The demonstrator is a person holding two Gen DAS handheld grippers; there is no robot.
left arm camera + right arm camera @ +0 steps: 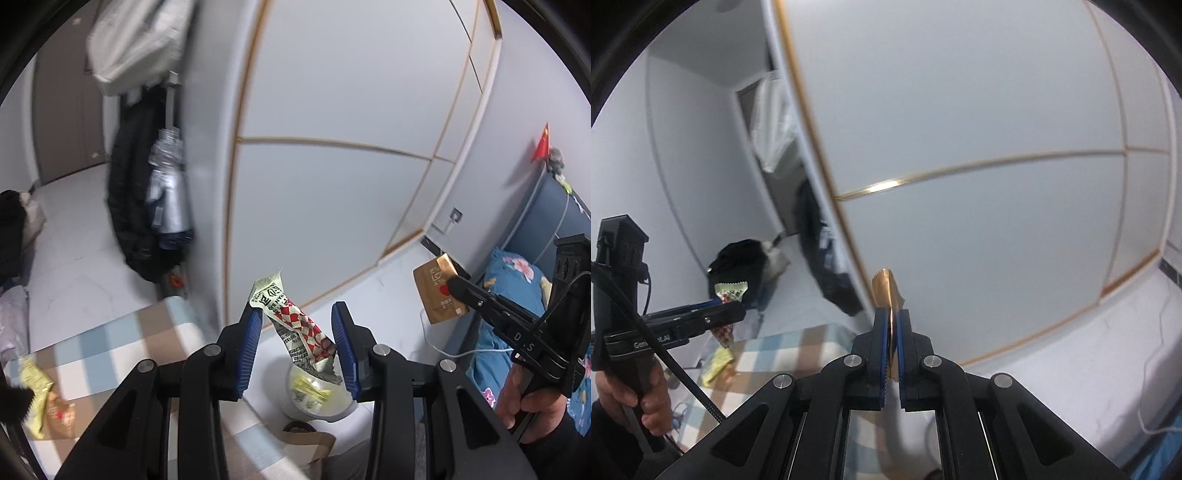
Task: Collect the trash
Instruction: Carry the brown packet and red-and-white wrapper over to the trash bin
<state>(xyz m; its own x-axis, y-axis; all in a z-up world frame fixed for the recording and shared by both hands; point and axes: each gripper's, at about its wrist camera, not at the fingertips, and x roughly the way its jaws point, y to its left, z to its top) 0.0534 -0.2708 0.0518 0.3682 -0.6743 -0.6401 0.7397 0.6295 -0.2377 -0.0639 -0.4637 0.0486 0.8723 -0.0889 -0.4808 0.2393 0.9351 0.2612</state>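
Observation:
My left gripper [297,317] is open, and a red-checked and pale green snack wrapper [299,325] stands slanted between its blue pads, above a white trash bin [317,395] on the floor. I cannot tell if the wrapper touches a pad. The bin holds a yellow-labelled wrapper. My right gripper [893,321] is shut on a thin gold-brown packet [888,291], seen edge-on. In the left wrist view the same packet [437,291] hangs from the right gripper's fingertips [456,286]. The left gripper with its wrapper [729,295] also shows in the right wrist view.
A checked blue, brown and white cloth covers the table [122,332], with yellow and brown wrappers [40,391] on its left part. A white wardrobe [332,184] stands close ahead. A bed with blue floral bedding [517,280] is right. Dark clothes [144,199] hang left.

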